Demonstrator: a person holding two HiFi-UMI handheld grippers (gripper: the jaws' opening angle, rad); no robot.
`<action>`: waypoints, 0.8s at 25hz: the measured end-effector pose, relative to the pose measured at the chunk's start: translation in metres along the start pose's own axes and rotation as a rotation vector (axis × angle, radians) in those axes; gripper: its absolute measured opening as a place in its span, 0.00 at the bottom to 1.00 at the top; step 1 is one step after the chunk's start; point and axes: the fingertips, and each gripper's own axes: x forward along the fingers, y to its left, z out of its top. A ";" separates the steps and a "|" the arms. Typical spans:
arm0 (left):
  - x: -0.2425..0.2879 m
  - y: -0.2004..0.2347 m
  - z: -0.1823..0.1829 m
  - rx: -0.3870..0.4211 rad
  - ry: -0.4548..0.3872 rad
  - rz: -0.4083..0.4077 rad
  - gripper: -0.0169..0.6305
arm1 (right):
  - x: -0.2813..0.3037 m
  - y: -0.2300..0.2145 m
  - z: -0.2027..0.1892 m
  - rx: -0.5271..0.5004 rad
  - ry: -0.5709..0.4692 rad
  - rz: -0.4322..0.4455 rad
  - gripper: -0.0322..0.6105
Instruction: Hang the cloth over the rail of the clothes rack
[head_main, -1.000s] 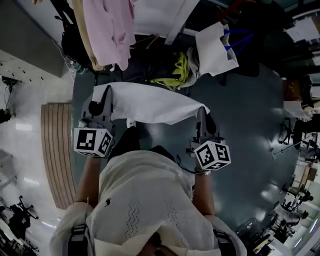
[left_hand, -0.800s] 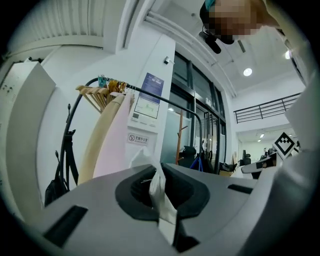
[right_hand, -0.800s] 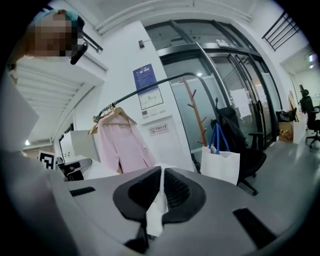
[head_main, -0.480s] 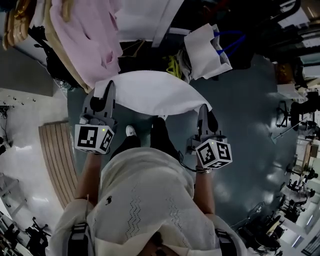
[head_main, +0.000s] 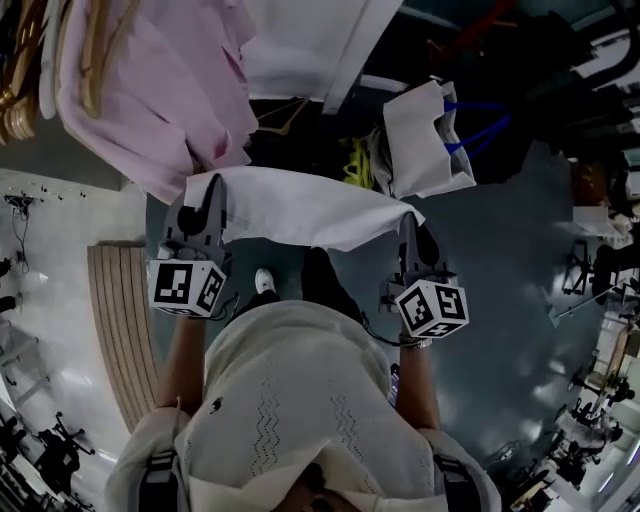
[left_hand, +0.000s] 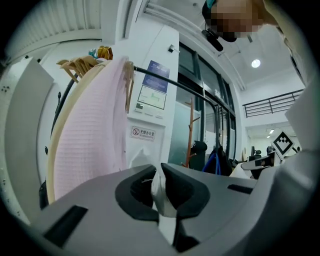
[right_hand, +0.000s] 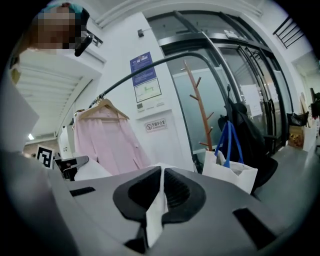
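While both arms reach forward, left gripper (head_main: 208, 213) and right gripper (head_main: 410, 238) fingers clamp the cloth (head_main: 300, 205).

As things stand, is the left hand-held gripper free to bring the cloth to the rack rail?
Probably yes: the left hand-held gripper grips the cloth, and the rail looks bare beside the pink shirt, with nothing in between.
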 end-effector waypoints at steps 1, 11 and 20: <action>0.011 0.002 0.002 -0.001 0.005 0.019 0.06 | 0.013 -0.008 0.008 -0.001 0.000 0.014 0.08; 0.078 -0.005 0.022 0.018 0.010 0.178 0.06 | 0.112 -0.070 0.064 0.003 0.003 0.202 0.08; 0.115 -0.010 0.027 0.068 0.018 0.210 0.06 | 0.142 -0.095 0.090 -0.009 0.001 0.235 0.08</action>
